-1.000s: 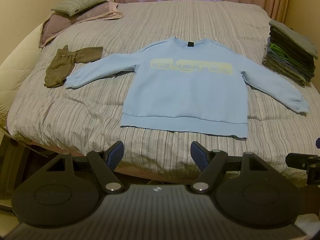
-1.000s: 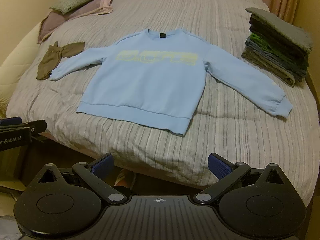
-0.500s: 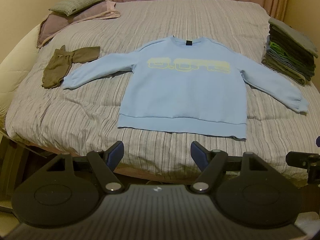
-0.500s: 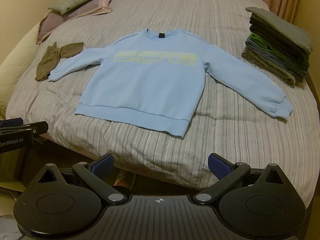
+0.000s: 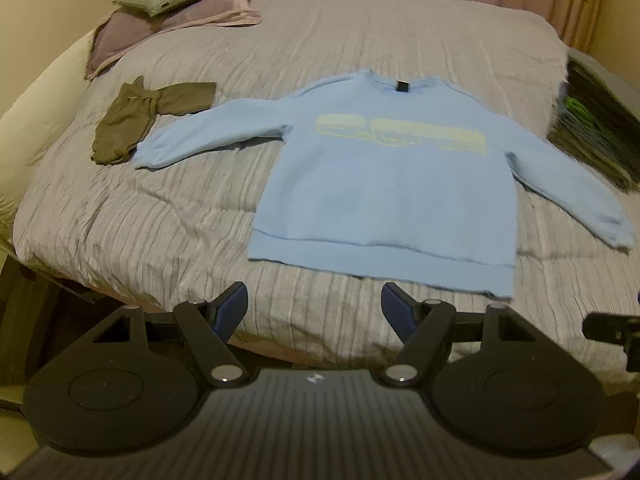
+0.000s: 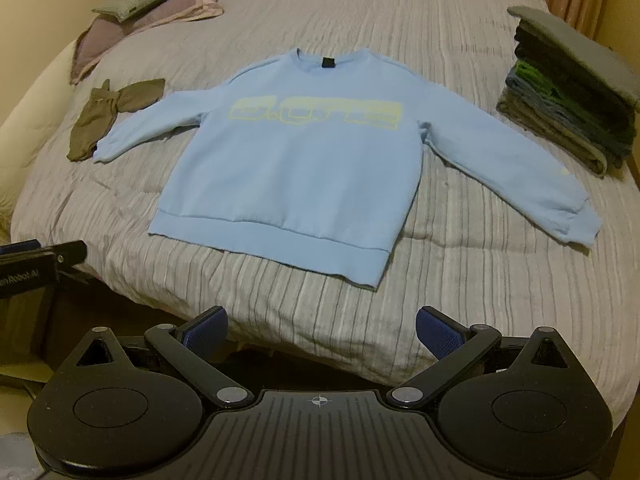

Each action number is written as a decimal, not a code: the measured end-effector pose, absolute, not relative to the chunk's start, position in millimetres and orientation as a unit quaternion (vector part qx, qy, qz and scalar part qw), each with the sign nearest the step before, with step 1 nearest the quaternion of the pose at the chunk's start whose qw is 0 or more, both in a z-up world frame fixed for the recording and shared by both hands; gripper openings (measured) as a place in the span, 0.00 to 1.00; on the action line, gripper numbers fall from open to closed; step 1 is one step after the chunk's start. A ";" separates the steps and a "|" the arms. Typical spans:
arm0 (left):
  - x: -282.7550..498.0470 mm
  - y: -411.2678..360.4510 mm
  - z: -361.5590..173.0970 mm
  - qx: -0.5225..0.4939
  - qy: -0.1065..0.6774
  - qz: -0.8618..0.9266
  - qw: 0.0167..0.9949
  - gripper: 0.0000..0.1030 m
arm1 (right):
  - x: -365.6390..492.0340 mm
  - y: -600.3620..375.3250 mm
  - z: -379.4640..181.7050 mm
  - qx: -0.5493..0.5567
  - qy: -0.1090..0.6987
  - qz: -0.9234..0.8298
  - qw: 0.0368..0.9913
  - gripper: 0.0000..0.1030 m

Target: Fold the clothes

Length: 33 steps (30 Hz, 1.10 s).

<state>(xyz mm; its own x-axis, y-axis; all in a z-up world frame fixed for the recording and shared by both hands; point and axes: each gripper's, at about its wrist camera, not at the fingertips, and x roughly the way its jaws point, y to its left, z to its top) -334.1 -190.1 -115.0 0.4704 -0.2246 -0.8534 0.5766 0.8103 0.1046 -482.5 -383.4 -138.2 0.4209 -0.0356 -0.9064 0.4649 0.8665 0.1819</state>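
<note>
garment: light-blue long-sleeved fleece sweatshirt with pale yellow chest print (image 6: pixel 296 168), lies flat and face up mid-bed on the grey striped bedspread (image 6: pixel 460 260), sleeves spread out to both sides, hem toward the cameras
handling: likely soft, limp, moderately light; thick knit should hold a crease poorly and sag when lifted; not fragile, not slippery
where to grip: probably cuff ends or shoulder seams for the sleeve folds; hem corners near the bed edge for the body fold; pinch a single edge, not bedspread with it
left gripper (image 5: pixel 314 308): released, blue pads apart, holds nothing, hovers off the bed's near edge short of the hem
right gripper (image 6: pixel 322 330): released, wide apart, holds nothing, same standoff
nearby: olive-brown crumpled garment (image 6: pixel 108 116) just beside the left cuff; stack of folded dark clothes (image 6: pixel 572 92) at the right; pillows (image 5: pixel 168 4) far left
progress: fold not yet begun
</note>
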 end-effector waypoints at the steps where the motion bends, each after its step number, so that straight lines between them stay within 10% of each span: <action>1: -325.6 -189.0 -117.0 0.186 0.456 -0.236 0.838 0.69 | -477.5 -386.2 -140.9 0.213 0.518 -0.156 0.814 0.99; 17: -49.3 -103.1 -196.0 -0.127 0.482 -0.122 0.858 0.60 | -353.0 -480.5 -170.6 0.384 0.413 -0.286 0.775 0.99; 33: 171.3 -2.8 -389.2 -0.305 0.483 0.010 0.821 0.51 | -236.0 -493.9 -269.7 0.398 0.408 -0.370 0.733 0.99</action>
